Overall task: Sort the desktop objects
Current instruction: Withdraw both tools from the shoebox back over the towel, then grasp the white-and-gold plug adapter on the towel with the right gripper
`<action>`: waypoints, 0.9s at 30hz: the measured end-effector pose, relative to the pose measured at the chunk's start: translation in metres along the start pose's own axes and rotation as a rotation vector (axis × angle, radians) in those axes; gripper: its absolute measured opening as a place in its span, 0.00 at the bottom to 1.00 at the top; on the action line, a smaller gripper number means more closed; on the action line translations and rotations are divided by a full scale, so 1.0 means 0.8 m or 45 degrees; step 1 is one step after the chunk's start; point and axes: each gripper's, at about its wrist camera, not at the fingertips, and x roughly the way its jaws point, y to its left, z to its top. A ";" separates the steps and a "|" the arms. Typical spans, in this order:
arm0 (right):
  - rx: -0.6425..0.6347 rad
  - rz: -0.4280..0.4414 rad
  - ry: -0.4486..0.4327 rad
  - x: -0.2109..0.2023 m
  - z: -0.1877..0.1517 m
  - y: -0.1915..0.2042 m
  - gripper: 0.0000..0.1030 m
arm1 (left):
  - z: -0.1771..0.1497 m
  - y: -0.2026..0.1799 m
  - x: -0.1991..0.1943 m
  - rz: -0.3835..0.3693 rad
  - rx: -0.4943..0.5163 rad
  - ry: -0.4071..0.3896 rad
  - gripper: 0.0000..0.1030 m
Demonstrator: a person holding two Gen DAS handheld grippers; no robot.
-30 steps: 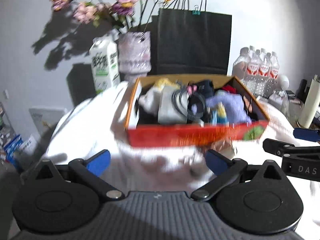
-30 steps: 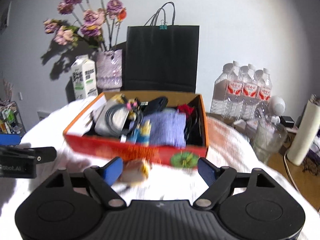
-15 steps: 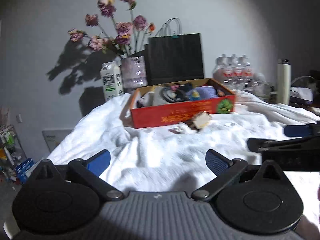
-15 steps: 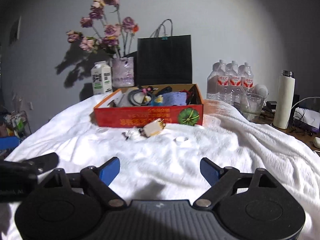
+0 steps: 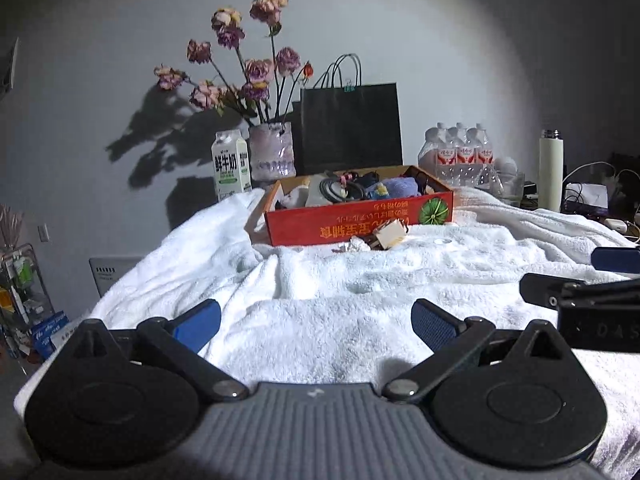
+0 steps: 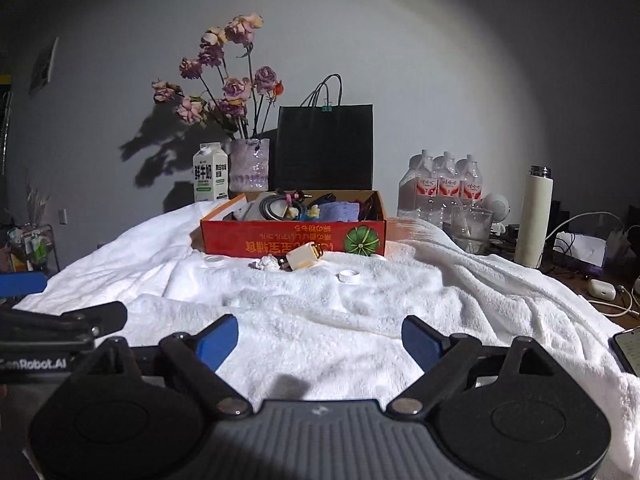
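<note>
One red box (image 6: 293, 236), two bottle caps (image 6: 347, 276), one charger (image 6: 305, 256); both grippers' fingers (image 5: 198, 319) wide, empty.

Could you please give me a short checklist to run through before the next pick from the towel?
1. Left hand-held gripper open and empty: ok.
2. Right hand-held gripper open and empty: ok.
3. White charger plug lies loose on the white towel in front of the red cardboard box: ok.
4. White bottle cap sits apart from the plug: ok.
5. Free room in the box: cannot tell; it looks crowded.
</note>
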 end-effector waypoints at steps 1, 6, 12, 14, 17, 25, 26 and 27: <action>-0.005 -0.004 -0.001 0.003 0.000 0.000 0.86 | 0.000 0.000 0.004 -0.008 -0.005 0.014 1.00; 0.039 0.016 0.038 0.026 0.002 -0.007 0.86 | 0.005 0.001 0.025 -0.031 -0.004 0.043 1.00; 0.028 0.051 0.075 0.078 0.029 -0.011 0.85 | 0.056 0.016 0.084 -0.144 -0.038 0.033 1.00; 0.016 0.073 0.077 0.101 0.046 -0.013 0.85 | 0.070 0.020 0.116 -0.190 -0.001 0.055 1.00; -0.034 0.068 0.080 0.141 0.066 -0.015 0.85 | 0.086 0.025 0.167 -0.226 0.017 0.117 1.00; 0.004 0.202 0.163 0.266 0.117 -0.015 0.82 | 0.123 0.072 0.328 -0.257 -0.142 0.272 0.86; 0.027 0.232 0.169 0.281 0.120 -0.014 0.80 | 0.121 0.079 0.348 -0.225 -0.156 0.300 0.79; 0.050 0.252 0.181 0.297 0.123 -0.012 0.79 | 0.118 0.085 0.367 -0.216 -0.169 0.329 0.77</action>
